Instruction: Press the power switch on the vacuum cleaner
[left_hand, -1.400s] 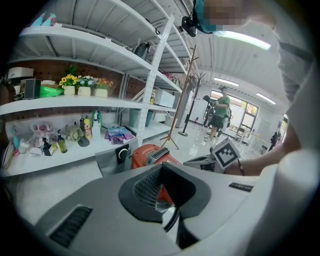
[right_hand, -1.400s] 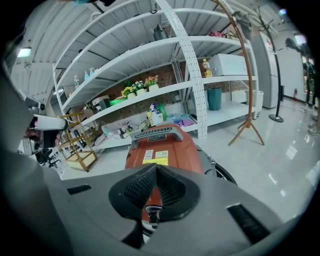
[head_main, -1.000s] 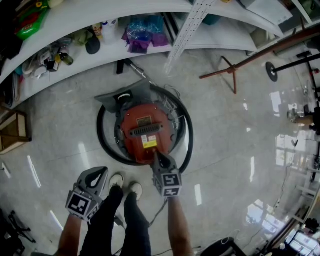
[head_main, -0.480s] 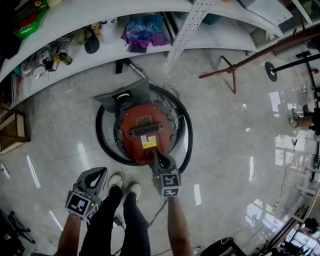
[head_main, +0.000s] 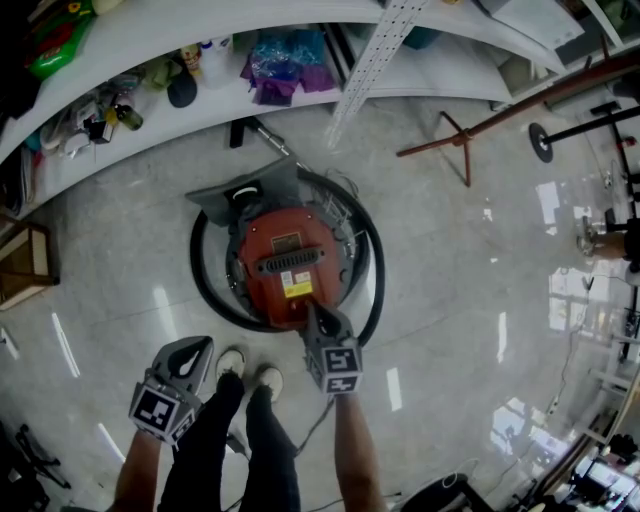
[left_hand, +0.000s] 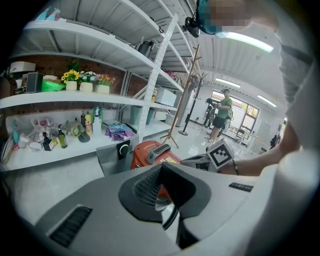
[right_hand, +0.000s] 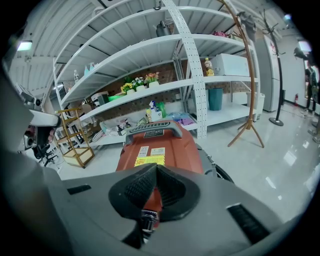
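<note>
Vacuum (head_main: 290, 262) is sitting on floor (head_main: 450, 250), hose (head_main: 203, 285) coiling round it. R gripper (head_main: 313, 310), jaws together w/ nothing between, is pointing its tip onto red body's near edge. Switch is hiding under tip, so the press is prob. underway, unconfirmed. L gripper (head_main: 198, 348), jaws together, empty, is hanging well apart by person's legs. Remaining: confirm switch actuation, lift off.
</note>
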